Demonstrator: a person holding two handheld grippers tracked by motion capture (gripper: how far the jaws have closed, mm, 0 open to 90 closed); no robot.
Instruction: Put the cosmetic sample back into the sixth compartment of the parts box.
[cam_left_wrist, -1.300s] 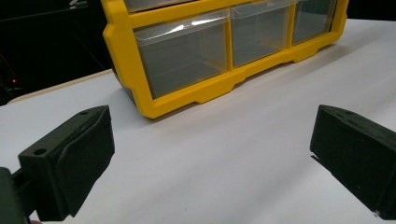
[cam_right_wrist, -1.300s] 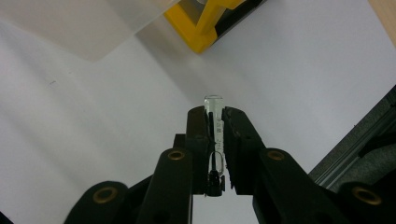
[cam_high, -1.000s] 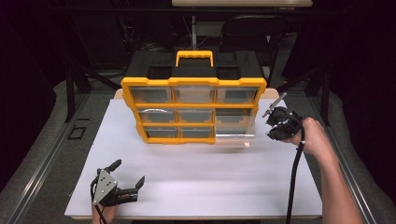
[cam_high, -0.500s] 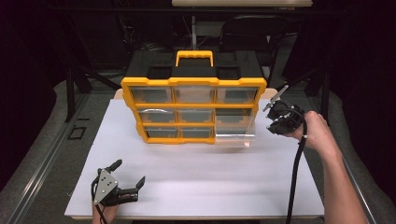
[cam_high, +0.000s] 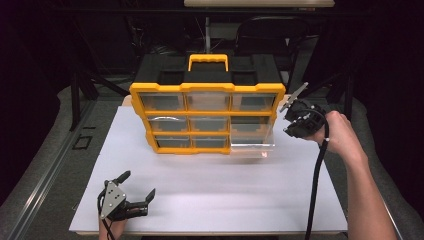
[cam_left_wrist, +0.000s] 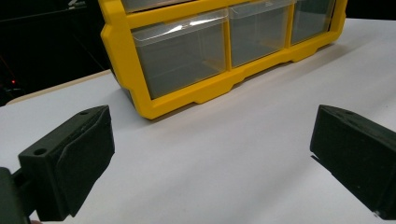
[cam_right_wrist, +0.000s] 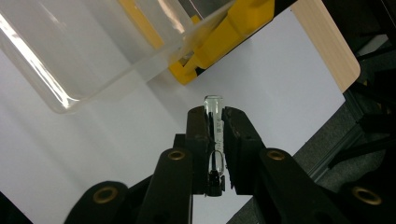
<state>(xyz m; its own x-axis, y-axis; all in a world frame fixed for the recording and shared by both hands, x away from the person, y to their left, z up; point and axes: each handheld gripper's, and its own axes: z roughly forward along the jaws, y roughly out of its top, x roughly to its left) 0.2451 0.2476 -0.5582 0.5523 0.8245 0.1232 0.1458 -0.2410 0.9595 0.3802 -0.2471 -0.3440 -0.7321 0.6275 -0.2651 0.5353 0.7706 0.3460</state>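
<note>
My left gripper rests near the worktop's near left corner, fingers spread and empty. Farther along the right edge, my right gripper has its fingers clenched on a small glass vial, beside the yellow drawer organizer. Its clear bottom-right drawer stands pulled out and looks empty. I judge dropping the vial in and closing remain.

Glossy yellow plastic organizer with clear drawers; matt white tabletop.

Two black two-jaw tools, left tool and right tool, grey three-cornered plates, brass-ringed pivot holes, trailing black cable.
</note>
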